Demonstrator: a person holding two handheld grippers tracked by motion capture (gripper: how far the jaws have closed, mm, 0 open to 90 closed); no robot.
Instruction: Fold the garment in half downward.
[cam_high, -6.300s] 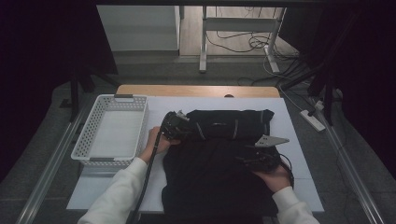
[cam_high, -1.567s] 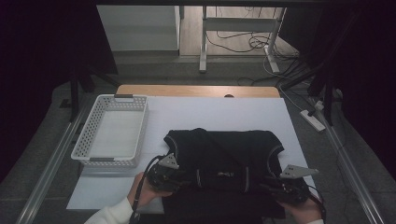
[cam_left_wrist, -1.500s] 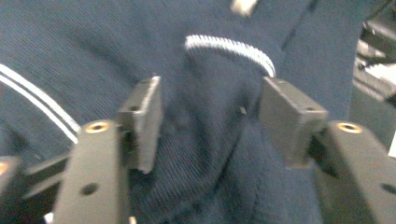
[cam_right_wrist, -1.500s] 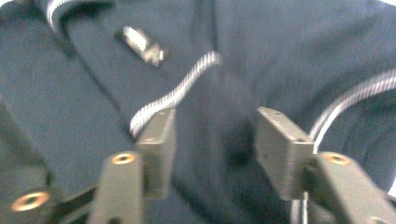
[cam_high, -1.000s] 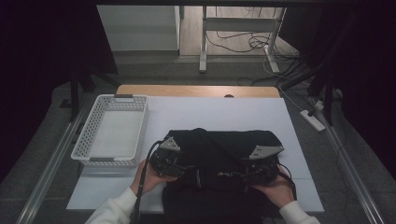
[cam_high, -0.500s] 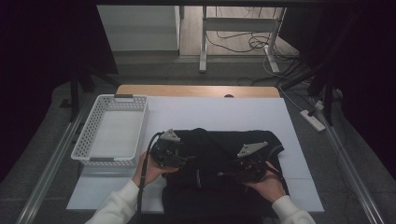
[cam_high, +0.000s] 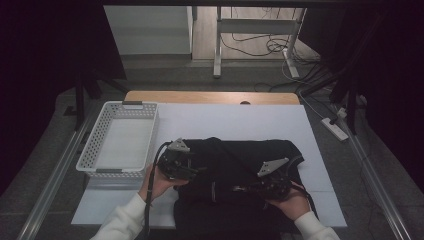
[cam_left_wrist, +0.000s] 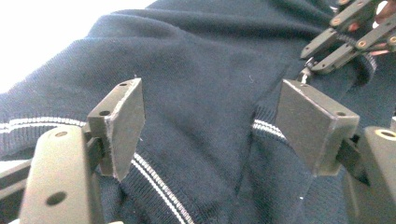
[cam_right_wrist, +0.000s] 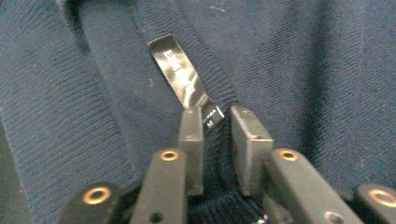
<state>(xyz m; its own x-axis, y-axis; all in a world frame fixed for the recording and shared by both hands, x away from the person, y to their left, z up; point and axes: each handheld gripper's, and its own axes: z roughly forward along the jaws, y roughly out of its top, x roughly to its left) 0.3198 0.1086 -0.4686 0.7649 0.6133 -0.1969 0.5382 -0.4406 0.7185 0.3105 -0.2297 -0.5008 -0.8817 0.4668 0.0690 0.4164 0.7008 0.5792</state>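
A dark navy sweater (cam_high: 235, 160) with thin white stripes lies folded on the white table (cam_high: 230, 117). My left gripper (cam_high: 195, 169) hovers at its left end, jaws open wide over the knit (cam_left_wrist: 201, 93), gripping nothing (cam_left_wrist: 210, 88). My right gripper (cam_high: 242, 189) lies on the sweater's near right part. Its jaws have just been closing and now pinch a fold of fabric (cam_right_wrist: 70, 93) beside the black size label (cam_right_wrist: 180, 74), with the gripper (cam_right_wrist: 215, 114) low on the cloth. The right gripper (cam_left_wrist: 310, 60) also appears at the top right of the left gripper view.
A white plastic basket (cam_high: 97, 145) stands on the table's left side, close to the left hand. Bare table lies beyond the sweater up to the wooden far edge (cam_high: 210, 96). A power strip (cam_high: 333, 128) and cables lie on the floor to the right.
The sweater's near half has been folded up, making a shorter bundle. Both hands moved from the near edge onto the sweater. In the last half second they barely shifted.
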